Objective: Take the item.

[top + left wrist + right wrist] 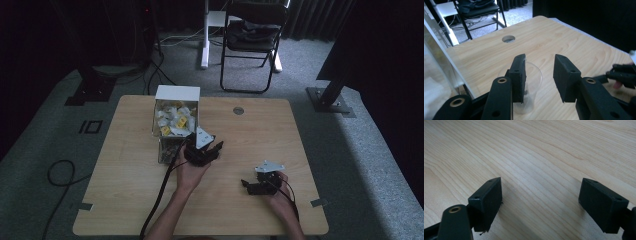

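A person seated at a pale wood-grain table works two black two-jaw grippers beside a clear plastic dispenser box with a white lid, stocked with small white and yellow packets. The left gripper hovers just beside the box's lower front, its jaws parted with nothing pressed between them; a clear, round plastic cup stands on the tabletop directly under and behind the left jaw, its thin rim visible past the flat matte pad, and whether pad and cup touch cannot be told. The right gripper sits low over bare wood near the table's front right, well apart from box and cup, its jaws spread wide over smooth, streaked laminate. The left gripper view also catches it at the far right edge. Open tabletop stretches right of the box toward a round cable hole near the far edge, and the whole left half of the table is unoccupied. Beyond the far edge lie grey carpet, loose cables and a black folding chair.
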